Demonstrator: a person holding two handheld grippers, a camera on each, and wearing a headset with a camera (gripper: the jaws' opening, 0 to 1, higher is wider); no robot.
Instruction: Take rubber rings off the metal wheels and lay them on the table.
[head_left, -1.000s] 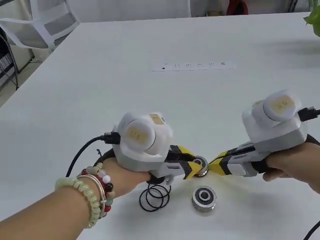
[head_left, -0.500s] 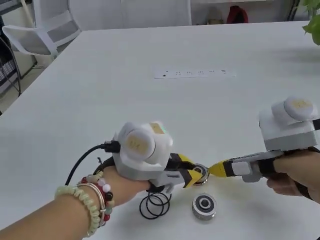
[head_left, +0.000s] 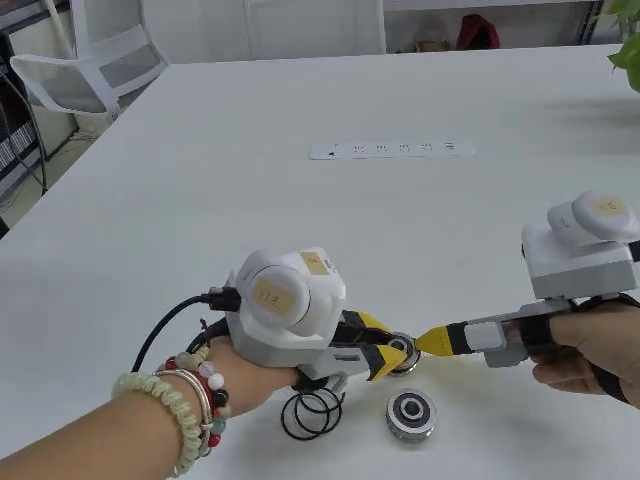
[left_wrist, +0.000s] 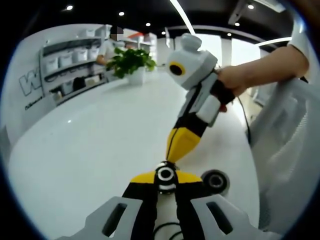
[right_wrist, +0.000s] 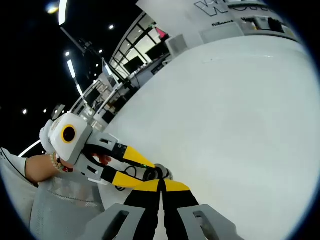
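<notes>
My left gripper (head_left: 392, 352) is shut on a small metal wheel (head_left: 402, 350) and holds it just above the white table (head_left: 300, 210). In the left gripper view the wheel (left_wrist: 165, 173) sits between the yellow jaws, facing the camera. My right gripper (head_left: 420, 343) is shut, its yellow tips touching the wheel's right edge; whether they pinch a ring is too small to tell. The right gripper view has the wheel (right_wrist: 161, 173) just past its closed jaws. A second wheel (head_left: 410, 414) lies flat on the table. Loose black rubber rings (head_left: 311, 412) lie under my left hand.
A white power strip (head_left: 390, 150) lies mid-table, far from the work. A black cable (head_left: 165, 320) trails left from the left gripper. A white chair (head_left: 95, 65) stands beyond the far left corner, and plant leaves (head_left: 628, 45) hang at the far right.
The right hand has drawn back to the right and levelled out while its tips stay at the wheel. The left gripper still holds the wheel. The head camera has shifted slightly.
</notes>
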